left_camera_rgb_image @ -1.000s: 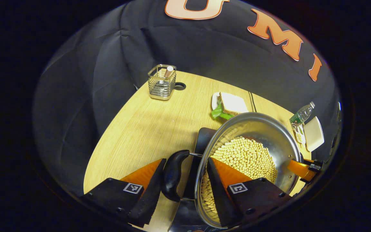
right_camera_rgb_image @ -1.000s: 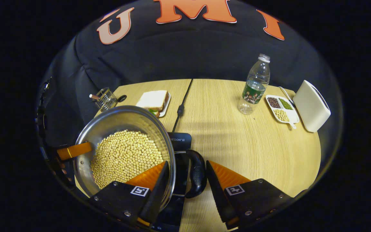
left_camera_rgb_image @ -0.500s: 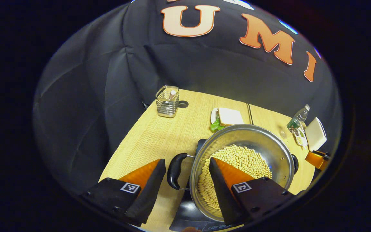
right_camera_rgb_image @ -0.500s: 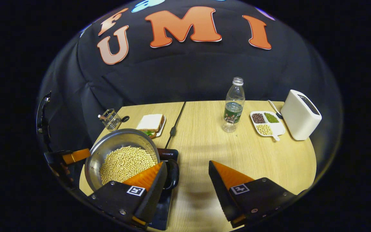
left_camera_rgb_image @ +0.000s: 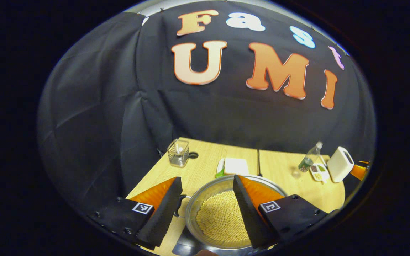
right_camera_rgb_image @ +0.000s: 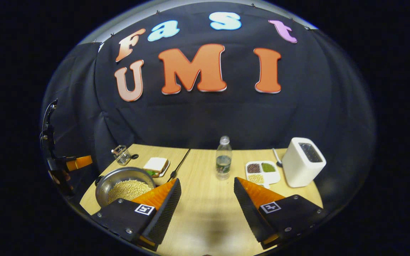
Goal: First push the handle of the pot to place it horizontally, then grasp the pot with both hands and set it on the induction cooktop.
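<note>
Pot [left_camera_rgb_image: 222, 217] (filled with pale beans) sits on the induction cooktop [left_camera_rgb_image: 185, 245] at the near worktop [right_camera_rgb_image: 208, 209] edge. Left tool [left_camera_rgb_image: 205, 209] hangs above the pot, spread wide, holding nothing. Right tool [right_camera_rgb_image: 205, 206], right of the pot, likewise gaping. Sandwich plate [right_camera_rgb_image: 157, 165] behind the pot.

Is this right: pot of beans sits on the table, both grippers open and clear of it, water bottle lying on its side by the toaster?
Not quite. The water bottle stands upright, as the right gripper view shows. The rest holds: the pot is down, left gripper and right gripper open and clear, toaster nearby.
</note>
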A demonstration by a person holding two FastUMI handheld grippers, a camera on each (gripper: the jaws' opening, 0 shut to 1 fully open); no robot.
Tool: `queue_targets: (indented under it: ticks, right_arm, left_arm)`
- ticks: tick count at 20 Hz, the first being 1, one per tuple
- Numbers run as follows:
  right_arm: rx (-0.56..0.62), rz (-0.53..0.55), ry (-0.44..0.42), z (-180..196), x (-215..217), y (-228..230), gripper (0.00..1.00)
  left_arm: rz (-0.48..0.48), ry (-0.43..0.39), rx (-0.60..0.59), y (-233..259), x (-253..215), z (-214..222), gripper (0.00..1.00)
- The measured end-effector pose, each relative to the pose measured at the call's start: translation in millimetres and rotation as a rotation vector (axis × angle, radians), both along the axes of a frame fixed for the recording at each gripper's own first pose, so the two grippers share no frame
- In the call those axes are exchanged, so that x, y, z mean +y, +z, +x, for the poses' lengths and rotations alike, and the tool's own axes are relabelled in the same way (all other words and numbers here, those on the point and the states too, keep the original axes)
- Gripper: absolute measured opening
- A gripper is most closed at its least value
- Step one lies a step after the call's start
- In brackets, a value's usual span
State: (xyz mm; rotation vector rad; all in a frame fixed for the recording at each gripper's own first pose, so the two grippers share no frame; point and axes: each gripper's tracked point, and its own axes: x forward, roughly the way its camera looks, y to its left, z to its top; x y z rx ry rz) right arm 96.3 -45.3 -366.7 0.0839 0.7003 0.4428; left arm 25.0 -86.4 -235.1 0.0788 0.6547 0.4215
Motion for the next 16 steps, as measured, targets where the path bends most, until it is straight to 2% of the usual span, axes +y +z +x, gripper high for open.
queue_targets:
  ticks: [4, 8, 11, 12, 15, 16]
  right_arm:
    - [-0.176, -0.016, -0.060, 32, -61, 60, 0.93]
    - [-0.322, 0.016, -0.104, 52, -99, 118, 0.93]
    - [-0.420, 0.045, -0.113, 62, -111, 153, 0.93]
    - [-0.455, 0.056, -0.116, 66, -114, 166, 0.93]
    - [-0.553, 0.081, -0.105, 69, -113, 198, 0.93]
    - [-0.581, 0.086, -0.099, 70, -112, 206, 0.98]
  left_arm:
    - [-0.009, -0.016, -0.179, 67, -35, 25, 0.94]
    - [0.023, -0.067, -0.343, 138, -71, 38, 0.92]
    - [0.077, -0.120, -0.436, 187, -96, 41, 0.94]
    - [0.091, -0.134, -0.467, 201, -105, 38, 0.92]
    - [0.120, -0.164, -0.543, 237, -129, 34, 0.92]
    - [0.121, -0.172, -0.560, 245, -137, 30, 0.92]
